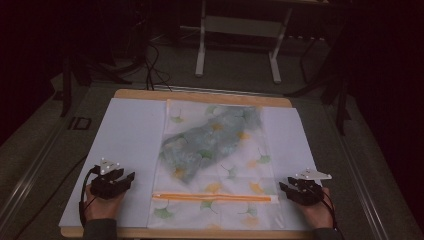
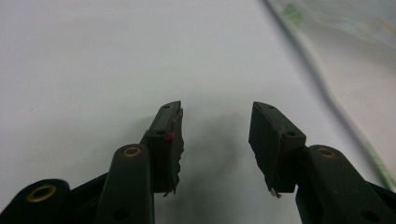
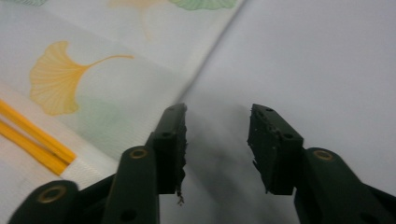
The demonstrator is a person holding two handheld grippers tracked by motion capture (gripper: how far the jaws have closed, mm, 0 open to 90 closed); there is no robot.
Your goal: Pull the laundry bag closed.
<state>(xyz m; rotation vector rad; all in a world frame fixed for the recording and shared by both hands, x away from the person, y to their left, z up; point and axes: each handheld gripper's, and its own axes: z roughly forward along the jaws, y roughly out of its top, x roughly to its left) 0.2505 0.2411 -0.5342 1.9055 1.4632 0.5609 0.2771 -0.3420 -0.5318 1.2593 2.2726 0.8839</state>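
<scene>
Zip bag [image 1: 220, 165] lies flat in the middle of the white sheet [image 1: 130, 135], long axis running away from the person, far edge near the back rim of the wooden board [image 1: 145, 93]. Bag is translucent white film printed with ginkgo leaves in yellow, green and orange; a double orange zip strip [image 1: 215, 197] crosses it near the person's end. Through the film, in the far half, a crumpled grey-blue patterned cloth [image 1: 210, 140] shows, lying diagonally. Film looks smooth and thin; sheet under it matte and plain.

Left gripper [image 1: 122, 181]: black, grey three-cornered plate on top, held in the person's left hand [image 1: 102, 205] at the near left of the sheet, well apart from the bag's left edge, pointing toward the bag. In the left gripper view its jaws [image 2: 215, 135] stand wide apart over bare white sheet, nothing between them; pad edges ragged; bag edge [image 2: 327, 88] runs along the right side.

Right gripper [image 1: 286, 189]: same build, in the right hand [image 1: 315, 210], just beside the bag's right edge near the zip strip's end. In the right gripper view the jaws [image 3: 217, 135] stand wide apart with nothing between; the left jaw sits over the bag's edge [image 3: 205, 70], the right one over bare sheet; a yellow ginkgo leaf [image 3: 60, 77] and the orange strip [image 3: 32, 140] show at left
</scene>
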